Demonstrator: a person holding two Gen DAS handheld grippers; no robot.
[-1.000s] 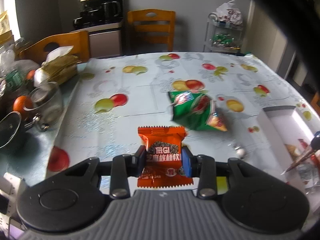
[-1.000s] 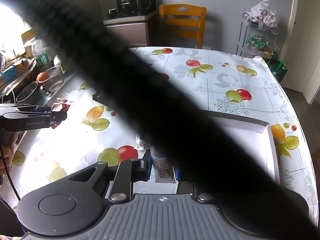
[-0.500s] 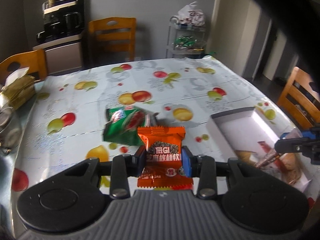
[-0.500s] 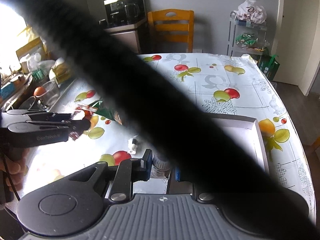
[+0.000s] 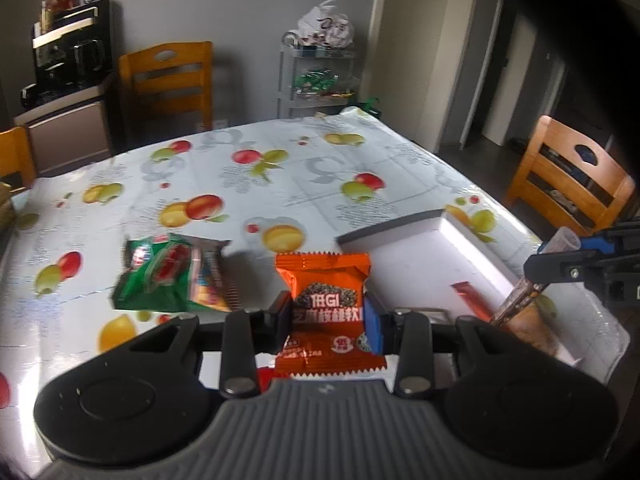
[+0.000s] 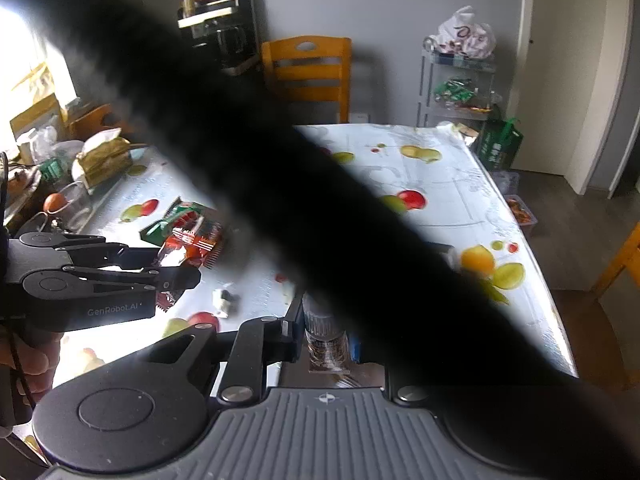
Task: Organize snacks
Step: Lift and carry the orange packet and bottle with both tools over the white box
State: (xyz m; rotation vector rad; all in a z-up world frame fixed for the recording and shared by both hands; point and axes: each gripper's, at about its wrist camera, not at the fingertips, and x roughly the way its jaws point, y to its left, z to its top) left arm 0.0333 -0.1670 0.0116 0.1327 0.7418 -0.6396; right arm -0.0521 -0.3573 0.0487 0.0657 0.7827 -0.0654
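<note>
My left gripper [image 5: 326,316] is shut on an orange snack packet [image 5: 326,304] and holds it above the table, just left of the white box [image 5: 404,264]. The left gripper also shows in the right wrist view [image 6: 176,268]. My right gripper [image 6: 325,328] is shut on a clear-wrapped snack stick [image 6: 325,338]; in the left wrist view that gripper [image 5: 568,264] holds the stick [image 5: 520,300] over the box. A green snack bag [image 5: 172,276] lies on the tablecloth left of the box, and shows in the right wrist view [image 6: 184,224].
A thick black cable [image 6: 320,200] crosses the right wrist view and hides most of the box. The box holds a red packet [image 5: 470,300]. A small wrapped candy [image 6: 224,300] lies on the table. Wooden chairs [image 5: 168,80] [image 5: 568,180] stand around; clutter [image 6: 96,160] sits at the left edge.
My left gripper has swung right with the orange packet, from over the table's left part to beside the white box. The right gripper still holds the stick, now raised somewhat.
</note>
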